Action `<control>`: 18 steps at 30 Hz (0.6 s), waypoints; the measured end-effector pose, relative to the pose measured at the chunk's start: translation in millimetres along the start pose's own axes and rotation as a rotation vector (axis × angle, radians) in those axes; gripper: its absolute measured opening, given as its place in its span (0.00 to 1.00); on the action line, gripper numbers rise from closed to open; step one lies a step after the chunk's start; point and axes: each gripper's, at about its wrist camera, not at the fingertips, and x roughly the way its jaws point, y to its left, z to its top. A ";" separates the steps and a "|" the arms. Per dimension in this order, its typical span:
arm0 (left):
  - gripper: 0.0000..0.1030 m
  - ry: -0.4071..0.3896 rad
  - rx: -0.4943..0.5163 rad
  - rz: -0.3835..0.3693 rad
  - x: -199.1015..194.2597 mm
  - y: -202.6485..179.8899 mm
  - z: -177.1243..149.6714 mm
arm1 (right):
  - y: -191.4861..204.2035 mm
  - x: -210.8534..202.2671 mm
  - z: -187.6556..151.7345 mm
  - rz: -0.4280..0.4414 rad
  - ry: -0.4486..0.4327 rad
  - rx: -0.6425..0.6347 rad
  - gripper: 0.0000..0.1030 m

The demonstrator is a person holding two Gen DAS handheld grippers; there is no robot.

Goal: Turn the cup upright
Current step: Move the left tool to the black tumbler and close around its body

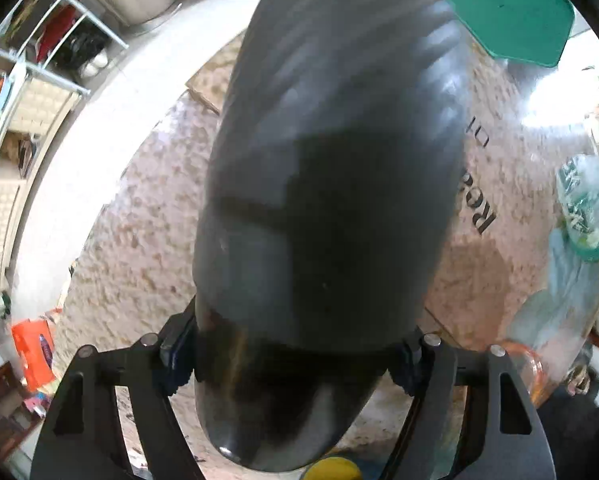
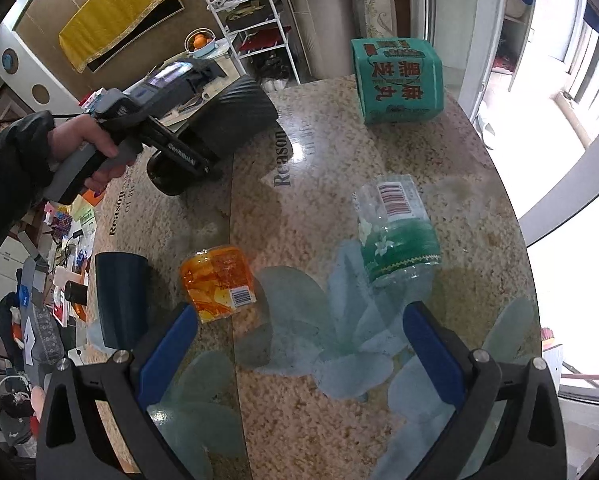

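Note:
A tall dark grey ribbed cup (image 1: pixel 323 184) fills the left wrist view, gripped near one end between my left gripper's (image 1: pixel 291 360) blue pads. In the right wrist view the same cup (image 2: pixel 227 120) hangs tilted, close to horizontal, above the far left of the table, held by the left gripper (image 2: pixel 195 152) in a hand. Which end is its mouth I cannot tell. My right gripper (image 2: pixel 299 344) is open and empty over the near part of the table.
On the speckled table (image 2: pixel 331 140) stand a green box (image 2: pixel 399 80), a clear bottle with a green label (image 2: pixel 395 232), an orange jar (image 2: pixel 219 280) and a dark blue cup (image 2: pixel 121 296). A white shelf rack (image 2: pixel 255 24) stands beyond the table.

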 end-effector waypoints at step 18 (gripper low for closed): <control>0.74 -0.165 -0.099 -0.019 -40.3 -14.2 -37.6 | -5.1 -14.4 -11.5 -0.018 -0.028 0.024 1.00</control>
